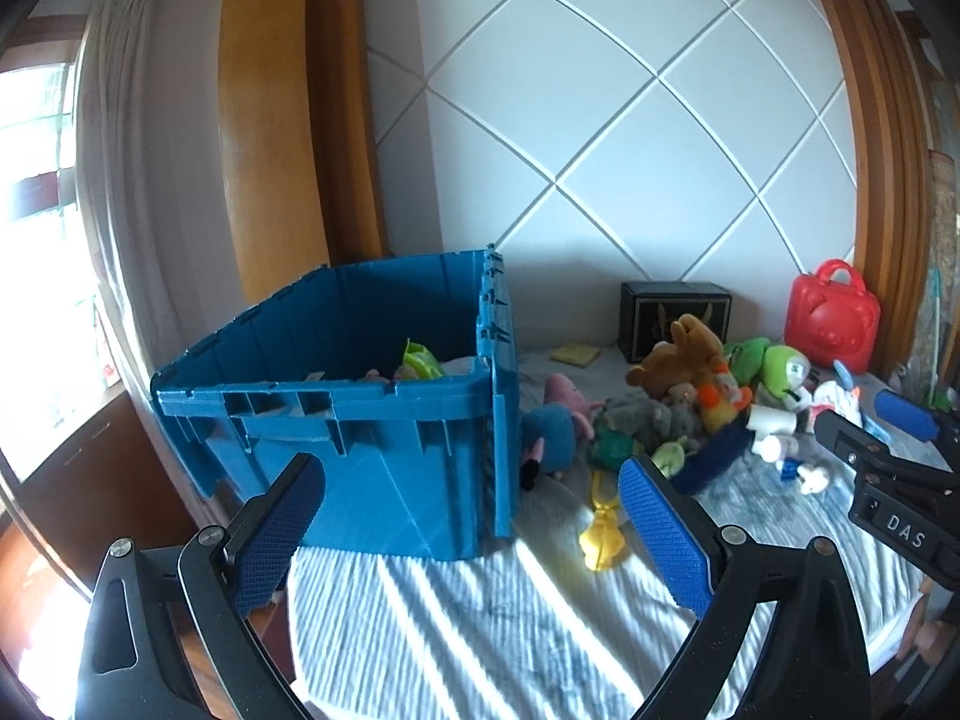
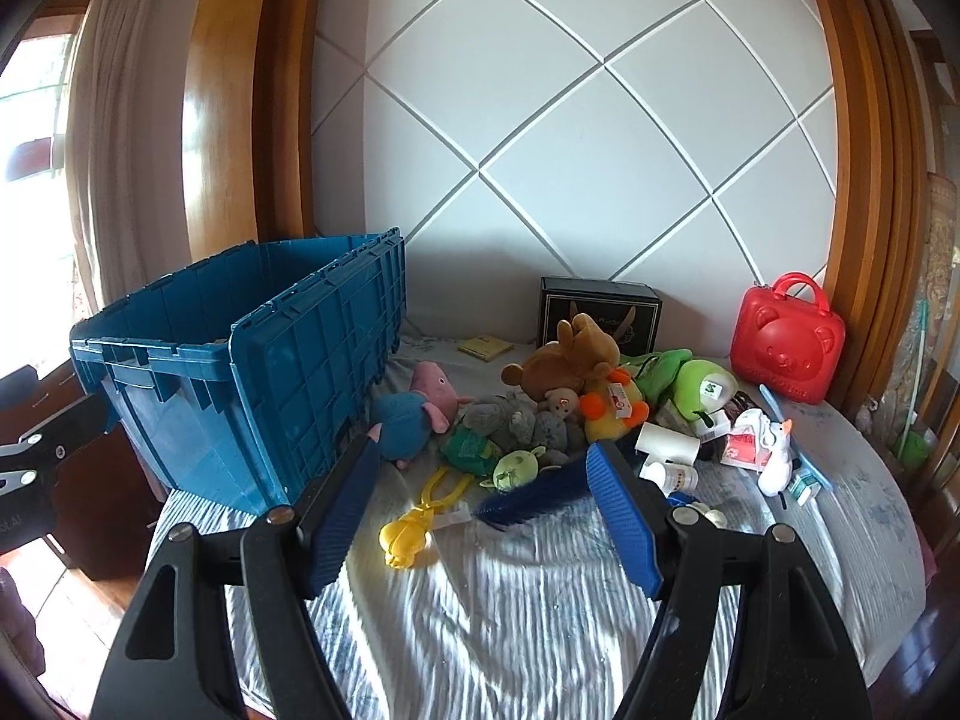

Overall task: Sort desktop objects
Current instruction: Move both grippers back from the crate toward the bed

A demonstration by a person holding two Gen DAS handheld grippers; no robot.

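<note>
Left view, my left tongs (image 1: pixel 471 531) spread apart and empty before the blue crate (image 1: pixel 336 420), toy pile (image 1: pixel 672 402) to its right, right view, my right tongs (image 2: pixel 477 516) apart above the yellow toy (image 2: pixel 414 525), toys just beyond

Left tongs (image 1: pixel 471 531) and right tongs (image 2: pixel 480 504) both gape wide, apparently empty.

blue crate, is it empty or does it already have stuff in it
Not empty. In the left wrist view a green item and something pink show above the near rim of the blue crate; how full it is cannot be told.
</note>
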